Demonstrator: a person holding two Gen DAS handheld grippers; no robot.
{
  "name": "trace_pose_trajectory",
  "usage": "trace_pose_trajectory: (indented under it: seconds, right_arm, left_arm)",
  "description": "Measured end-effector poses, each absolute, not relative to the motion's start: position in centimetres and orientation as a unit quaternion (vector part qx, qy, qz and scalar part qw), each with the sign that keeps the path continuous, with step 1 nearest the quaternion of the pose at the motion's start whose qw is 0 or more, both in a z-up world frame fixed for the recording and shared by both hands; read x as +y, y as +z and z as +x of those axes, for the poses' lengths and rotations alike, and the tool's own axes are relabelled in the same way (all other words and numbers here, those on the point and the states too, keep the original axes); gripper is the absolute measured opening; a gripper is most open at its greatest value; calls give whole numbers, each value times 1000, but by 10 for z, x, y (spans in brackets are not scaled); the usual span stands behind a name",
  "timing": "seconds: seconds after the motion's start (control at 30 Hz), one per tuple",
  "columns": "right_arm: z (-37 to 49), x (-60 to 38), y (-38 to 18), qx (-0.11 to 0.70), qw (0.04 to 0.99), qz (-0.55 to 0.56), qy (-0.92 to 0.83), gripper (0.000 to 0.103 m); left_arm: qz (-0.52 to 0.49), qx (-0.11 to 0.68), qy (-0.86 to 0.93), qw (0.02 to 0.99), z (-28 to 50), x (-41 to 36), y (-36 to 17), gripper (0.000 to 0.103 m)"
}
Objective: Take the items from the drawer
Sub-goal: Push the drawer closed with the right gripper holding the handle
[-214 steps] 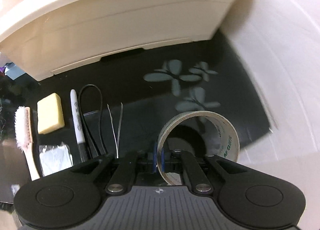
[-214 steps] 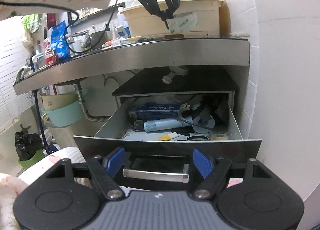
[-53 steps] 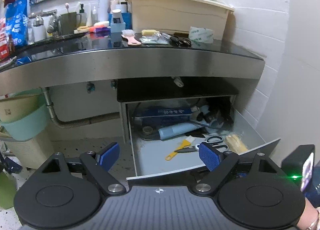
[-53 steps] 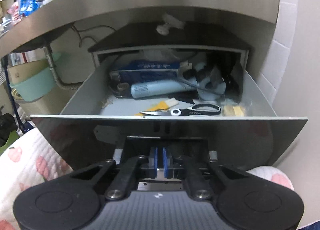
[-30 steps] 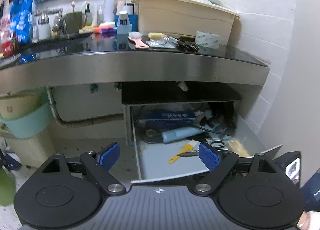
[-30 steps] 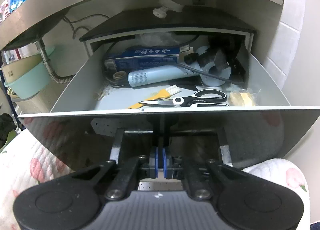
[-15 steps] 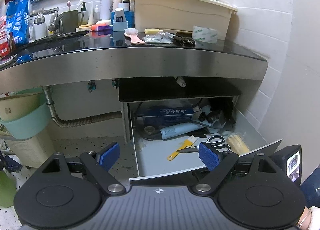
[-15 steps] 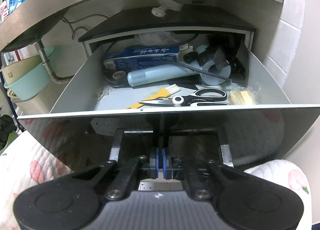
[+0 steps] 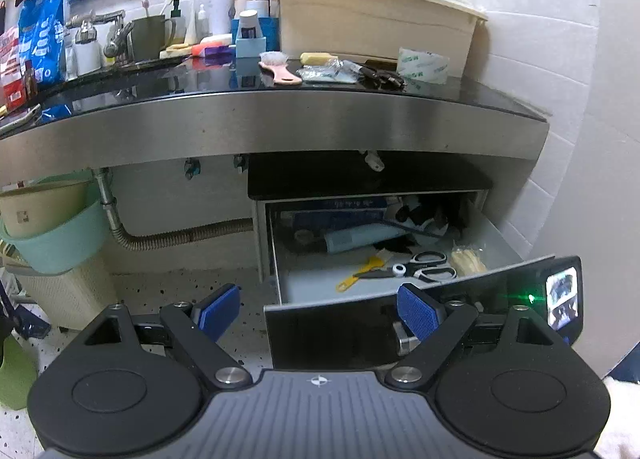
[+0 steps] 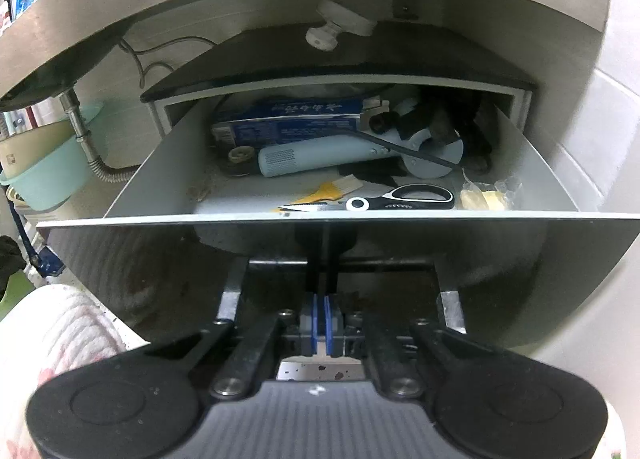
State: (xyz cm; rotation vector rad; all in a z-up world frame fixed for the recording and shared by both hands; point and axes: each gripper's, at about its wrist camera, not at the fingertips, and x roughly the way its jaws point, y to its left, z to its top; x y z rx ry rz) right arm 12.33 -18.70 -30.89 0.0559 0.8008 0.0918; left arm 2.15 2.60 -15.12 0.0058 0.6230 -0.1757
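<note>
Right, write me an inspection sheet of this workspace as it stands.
Surface: black countertop, steel-edged.
Job's things: drawer pulled open; inside it scissors, yellow brush, pale blue cylinder, blue box.
Clutter: on the counter a tape roll, pink brush, beige bin, bottles.
Grippers: left gripper open, empty; right gripper shut on drawer handle.
Cables: thin wire under the counter.
Surroundings: corrugated drain hose, teal basin, white tiled wall.

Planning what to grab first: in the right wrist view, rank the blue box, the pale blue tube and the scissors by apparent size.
1. blue box, partly hidden
2. pale blue tube
3. scissors; similar length to the tube but thinner, and nearer the camera, so unsure.
</note>
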Motion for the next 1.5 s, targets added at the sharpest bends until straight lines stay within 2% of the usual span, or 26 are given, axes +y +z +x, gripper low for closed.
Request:
trace_pose_trajectory:
  seconds: [1.5]
  right_arm:
    - [242,-180,-315,360,932,8,38,4]
  left_arm:
    - [7,305,-88,948,24,28,-148,87]
